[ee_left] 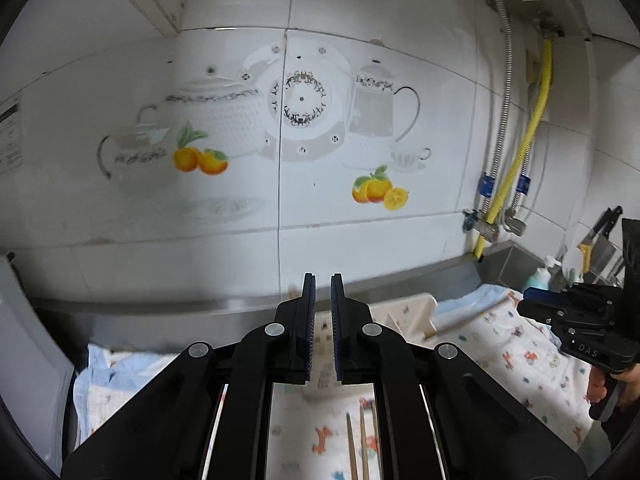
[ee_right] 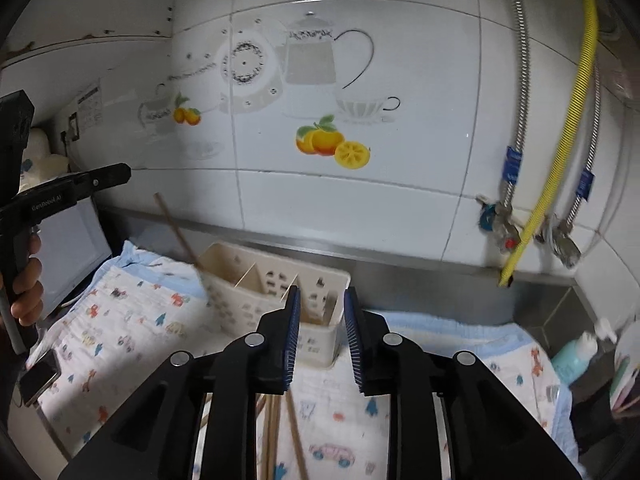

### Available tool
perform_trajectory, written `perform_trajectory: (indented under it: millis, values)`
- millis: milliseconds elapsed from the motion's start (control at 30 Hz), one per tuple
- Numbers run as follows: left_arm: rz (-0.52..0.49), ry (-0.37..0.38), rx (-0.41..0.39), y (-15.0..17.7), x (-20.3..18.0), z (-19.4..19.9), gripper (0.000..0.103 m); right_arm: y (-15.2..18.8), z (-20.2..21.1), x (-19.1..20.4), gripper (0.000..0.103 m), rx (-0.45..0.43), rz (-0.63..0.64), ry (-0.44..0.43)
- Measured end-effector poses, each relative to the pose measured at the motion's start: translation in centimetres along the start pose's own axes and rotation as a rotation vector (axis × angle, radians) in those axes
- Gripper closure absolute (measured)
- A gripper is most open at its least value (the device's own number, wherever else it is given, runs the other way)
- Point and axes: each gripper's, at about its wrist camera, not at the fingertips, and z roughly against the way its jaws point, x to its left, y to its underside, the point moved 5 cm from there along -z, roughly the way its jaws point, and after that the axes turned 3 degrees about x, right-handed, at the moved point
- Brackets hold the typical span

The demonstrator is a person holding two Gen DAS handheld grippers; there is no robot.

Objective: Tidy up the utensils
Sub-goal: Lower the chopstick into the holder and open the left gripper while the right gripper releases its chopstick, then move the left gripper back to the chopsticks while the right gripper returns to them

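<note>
A cream slotted utensil caddy (ee_right: 276, 292) stands on the patterned cloth by the wall, and its end shows in the left wrist view as the caddy (ee_left: 404, 312). A blurred wooden chopstick (ee_right: 176, 232) leans with its lower end at the caddy's left compartment. Several more chopsticks (ee_right: 294, 440) lie on the cloth under my right gripper (ee_right: 322, 300), which is open and empty just in front of the caddy. Other chopsticks (ee_left: 362, 440) lie below my left gripper (ee_left: 323, 292), which is shut with nothing in it.
The cloth (ee_right: 120, 320) covers a steel counter below a tiled wall. A yellow hose and valves (ee_right: 520, 240) hang at the right, above a soap bottle (ee_right: 576, 356). Knives (ee_left: 600, 240) stand far right. A phone (ee_right: 38, 376) lies at the cloth's left edge.
</note>
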Motion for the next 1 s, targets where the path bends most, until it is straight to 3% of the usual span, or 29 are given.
perform_trajectory:
  millis: [133, 333, 700, 1000]
  values:
    - [0.019, -0.003, 0.029, 3.5, 0.2, 2.2, 0.095, 4.2, 1.1, 1.1, 0.081, 0.030, -0.009, -0.029]
    - [0.047, 0.006, 0.140, 11.1, -0.1, 3.3, 0.095, 10.4, 1.3, 2.0, 0.081, 0.094, -0.026, -0.034]
    - [0.110, 0.068, 0.407, 24.0, -1.5, -0.1, 0.095, 18.5, -1.1, 1.6, 0.081, 0.221, -0.081, -0.014]
    - [0.116, 0.075, 0.480, 26.8, -2.1, -2.4, 0.096, 20.9, -3.3, 1.2, 0.081, 0.281, -0.094, -0.020]
